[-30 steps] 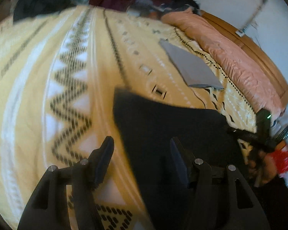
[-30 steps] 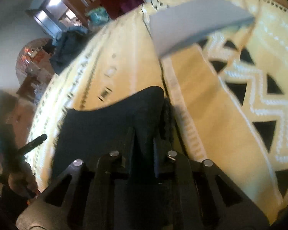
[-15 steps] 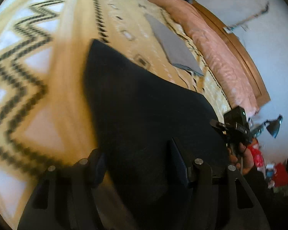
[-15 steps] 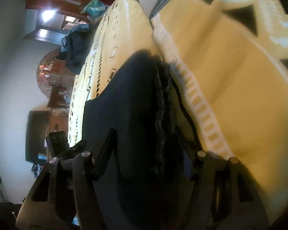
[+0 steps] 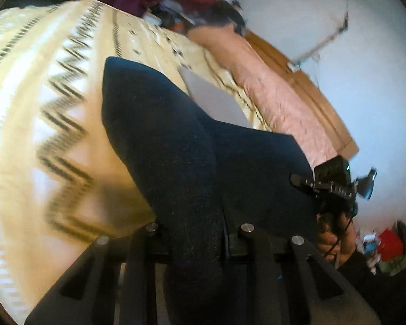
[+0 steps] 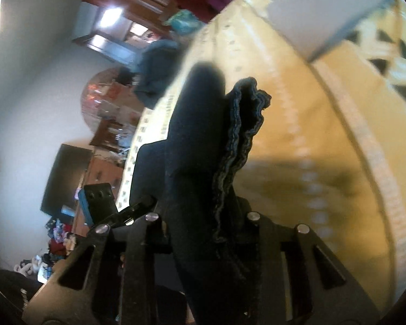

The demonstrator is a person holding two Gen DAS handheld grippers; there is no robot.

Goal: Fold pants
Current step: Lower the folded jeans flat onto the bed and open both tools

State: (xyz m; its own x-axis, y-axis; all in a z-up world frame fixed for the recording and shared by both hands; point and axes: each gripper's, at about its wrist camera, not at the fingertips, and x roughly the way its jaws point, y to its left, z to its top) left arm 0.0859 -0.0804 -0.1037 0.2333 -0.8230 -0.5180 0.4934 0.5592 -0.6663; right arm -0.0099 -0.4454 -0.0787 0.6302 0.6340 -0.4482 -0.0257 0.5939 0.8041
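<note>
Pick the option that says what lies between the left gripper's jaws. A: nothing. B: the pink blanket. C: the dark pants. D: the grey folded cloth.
C: in the left wrist view the dark pants run straight down between the left gripper jaws, which are clamped on the fabric.

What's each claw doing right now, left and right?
Left claw: just closed, shut on the dark pants.
Right claw: just closed, shut on the pants' bunched edge.
</note>
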